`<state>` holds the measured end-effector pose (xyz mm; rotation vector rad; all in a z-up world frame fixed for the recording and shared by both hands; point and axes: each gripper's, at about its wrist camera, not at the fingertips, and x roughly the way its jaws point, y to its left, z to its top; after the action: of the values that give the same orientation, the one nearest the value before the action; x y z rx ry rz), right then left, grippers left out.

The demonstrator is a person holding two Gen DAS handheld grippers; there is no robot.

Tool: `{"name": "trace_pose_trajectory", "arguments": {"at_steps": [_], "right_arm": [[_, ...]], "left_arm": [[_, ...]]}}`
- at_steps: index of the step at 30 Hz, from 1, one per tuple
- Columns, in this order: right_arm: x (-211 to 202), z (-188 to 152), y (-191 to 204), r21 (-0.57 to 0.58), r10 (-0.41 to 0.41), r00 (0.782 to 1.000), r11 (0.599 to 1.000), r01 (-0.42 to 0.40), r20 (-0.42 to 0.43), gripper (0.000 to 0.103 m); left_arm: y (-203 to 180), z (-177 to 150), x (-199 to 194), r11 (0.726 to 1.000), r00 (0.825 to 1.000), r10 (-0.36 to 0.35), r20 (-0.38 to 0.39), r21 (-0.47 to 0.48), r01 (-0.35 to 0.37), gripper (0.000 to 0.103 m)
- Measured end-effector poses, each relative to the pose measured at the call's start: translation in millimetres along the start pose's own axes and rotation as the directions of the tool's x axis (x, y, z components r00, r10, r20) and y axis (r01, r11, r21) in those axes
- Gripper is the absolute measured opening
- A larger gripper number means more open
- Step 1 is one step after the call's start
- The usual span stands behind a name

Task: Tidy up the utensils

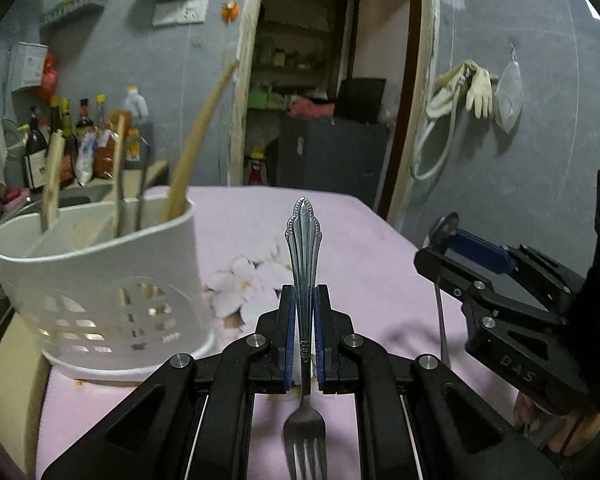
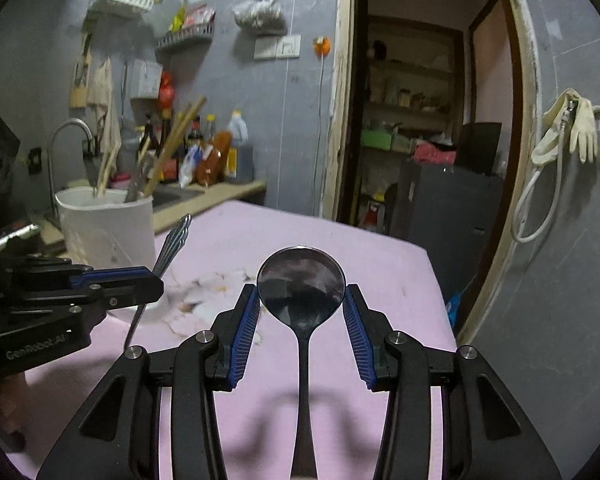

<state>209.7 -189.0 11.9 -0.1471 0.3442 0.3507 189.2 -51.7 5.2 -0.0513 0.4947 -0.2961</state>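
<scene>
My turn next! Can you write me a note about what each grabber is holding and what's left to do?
Left gripper: shut on the fork, handle pointing away, tines toward the camera.
Right gripper: pads pressed on the bowl of the spoon, handle toward the camera.
White utensil holder: stands on the pink tablecloth, ahead and left of both grippers, already holding wooden utensils.
Done: both pieces are picked up.
Left: probably carry the fork and spoon to the holder and drop them in.
</scene>
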Motion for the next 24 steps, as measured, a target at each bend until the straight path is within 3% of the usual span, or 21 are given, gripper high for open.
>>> {"name": "trace_pose_trajectory", "arguments": {"at_steps": [8, 19, 24], "right_arm": [[-12, 13, 4, 0.035, -0.006, 0.997, 0.999, 0.003, 0.078, 0.04], [-26, 39, 19, 0.045, 0.021, 0.984, 0.999, -0.03, 0.179, 0.04], [-26, 44, 25, 0.033, 0.04, 0.981, 0.998, -0.047, 0.189, 0.04]], "left_arm": [[12, 8, -23, 1.0, 0.994, 0.019, 0.111, -0.021, -0.017, 0.006], [35, 36, -60, 0.997, 0.968, 0.068, 0.241, -0.035, -0.061, 0.0], [45, 37, -66, 0.998, 0.975, 0.048, 0.217, -0.05, -0.038, 0.0]]}}
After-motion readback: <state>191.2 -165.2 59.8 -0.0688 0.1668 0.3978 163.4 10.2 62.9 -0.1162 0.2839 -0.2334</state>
